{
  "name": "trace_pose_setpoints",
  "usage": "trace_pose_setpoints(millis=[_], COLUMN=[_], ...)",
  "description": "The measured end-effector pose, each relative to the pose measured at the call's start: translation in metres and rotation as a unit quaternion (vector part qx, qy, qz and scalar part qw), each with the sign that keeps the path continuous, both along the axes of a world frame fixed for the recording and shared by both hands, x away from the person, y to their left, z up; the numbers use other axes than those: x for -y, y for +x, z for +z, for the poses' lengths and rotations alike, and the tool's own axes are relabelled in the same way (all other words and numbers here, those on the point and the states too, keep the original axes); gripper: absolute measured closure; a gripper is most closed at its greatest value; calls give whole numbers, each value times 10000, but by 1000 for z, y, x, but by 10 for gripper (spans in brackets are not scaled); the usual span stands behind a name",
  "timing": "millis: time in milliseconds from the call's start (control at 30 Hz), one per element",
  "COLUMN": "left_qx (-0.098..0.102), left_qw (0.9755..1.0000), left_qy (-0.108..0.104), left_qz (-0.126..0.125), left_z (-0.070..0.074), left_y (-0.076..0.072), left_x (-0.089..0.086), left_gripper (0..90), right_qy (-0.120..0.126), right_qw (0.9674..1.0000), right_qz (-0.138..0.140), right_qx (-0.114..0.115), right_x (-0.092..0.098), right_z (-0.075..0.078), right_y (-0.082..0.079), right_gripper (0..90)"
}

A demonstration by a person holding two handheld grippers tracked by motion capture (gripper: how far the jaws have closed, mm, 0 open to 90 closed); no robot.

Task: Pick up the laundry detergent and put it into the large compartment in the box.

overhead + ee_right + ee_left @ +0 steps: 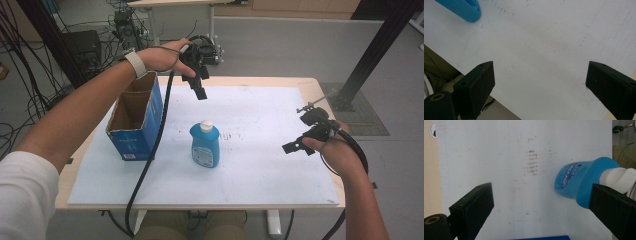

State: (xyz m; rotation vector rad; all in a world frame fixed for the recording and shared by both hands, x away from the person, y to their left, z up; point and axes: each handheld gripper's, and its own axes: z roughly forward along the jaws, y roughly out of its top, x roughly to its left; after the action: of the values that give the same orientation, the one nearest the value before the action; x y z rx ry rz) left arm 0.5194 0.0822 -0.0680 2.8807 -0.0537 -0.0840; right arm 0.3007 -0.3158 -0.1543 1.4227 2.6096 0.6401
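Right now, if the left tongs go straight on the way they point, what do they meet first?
Probably the bare white table mat: the open left tongs aim down at it. The blue plastic bottle with the white cap lies just off that line, though depth is unclear.

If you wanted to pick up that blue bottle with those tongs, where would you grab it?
Probably around the middle of the blue bottle, coming in from above and to its side. It stands upright and alone on the white mat, and its body looks flat and narrow enough for the open left tongs to span. The white cap looks small and rounded, likely slippery.
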Motion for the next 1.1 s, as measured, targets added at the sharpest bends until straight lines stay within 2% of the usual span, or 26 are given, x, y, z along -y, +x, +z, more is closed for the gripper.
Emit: trace_pose_setpoints(millis=[467, 1100], left_qx=[57, 118], left_qw=[10000, 9999], left_qy=[5, 18], left_qz=[-6, 3], left_z=[3, 7], left_y=[-3, -10], left_x=[-3, -2], left_gripper=[69, 75], right_qy=[-3, -10], right_qw=[10000, 10000], right_qz=[2, 64], right_qx=[5, 51], right_x=[0, -4], right_z=[1, 4], right_y=[3, -2], right_gripper=[87, 87])
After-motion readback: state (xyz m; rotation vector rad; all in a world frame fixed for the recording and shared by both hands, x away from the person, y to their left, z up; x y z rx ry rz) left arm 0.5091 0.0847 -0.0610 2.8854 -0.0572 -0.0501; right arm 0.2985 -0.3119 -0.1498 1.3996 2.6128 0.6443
